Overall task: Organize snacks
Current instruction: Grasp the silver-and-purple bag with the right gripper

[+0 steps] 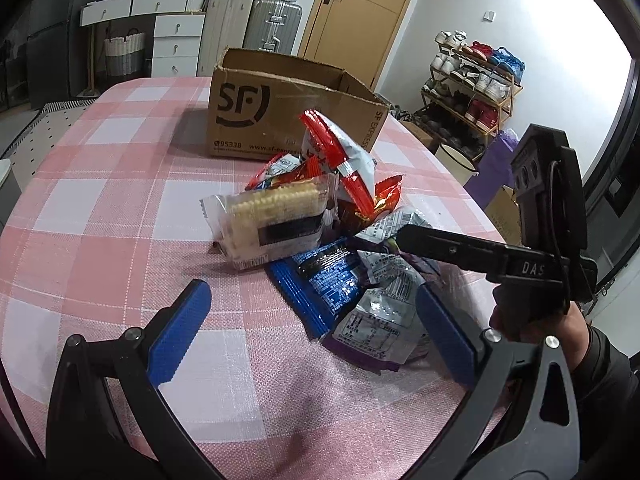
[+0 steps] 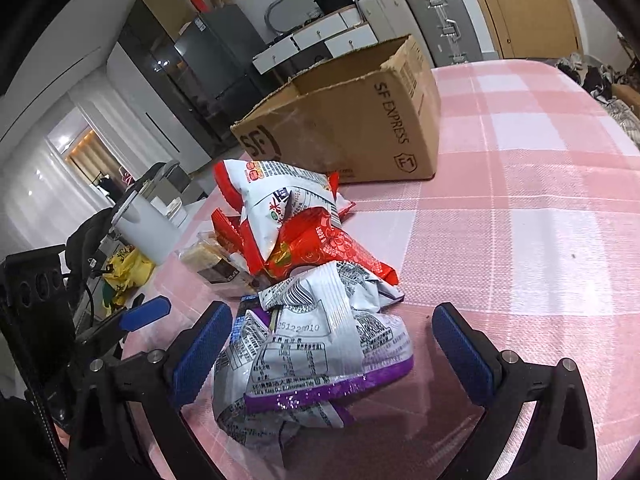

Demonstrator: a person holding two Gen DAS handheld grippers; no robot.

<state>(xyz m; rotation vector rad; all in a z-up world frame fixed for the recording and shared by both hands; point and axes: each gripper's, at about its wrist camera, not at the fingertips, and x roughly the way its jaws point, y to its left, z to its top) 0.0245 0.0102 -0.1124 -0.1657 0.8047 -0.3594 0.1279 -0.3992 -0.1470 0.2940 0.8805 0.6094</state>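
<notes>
Cardboard box (image 1: 280, 116) waits at the desk's (image 1: 100, 200) far side — the snack pile (image 1: 320, 232) lies before it, seemingly unsorted. Left claw (image 1: 312, 336) and right claw (image 2: 332, 348) both gape, the right straddling the purple-edged packet (image 2: 316, 364).

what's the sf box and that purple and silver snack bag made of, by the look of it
SF box: brown corrugated cardboard, matte; its top edges are ragged and the panels creased. Purple and silver snack bag: thin plastic or foil-lined film, glossy; it crinkles and throws bright glints. Which film it is cannot be told.
</notes>
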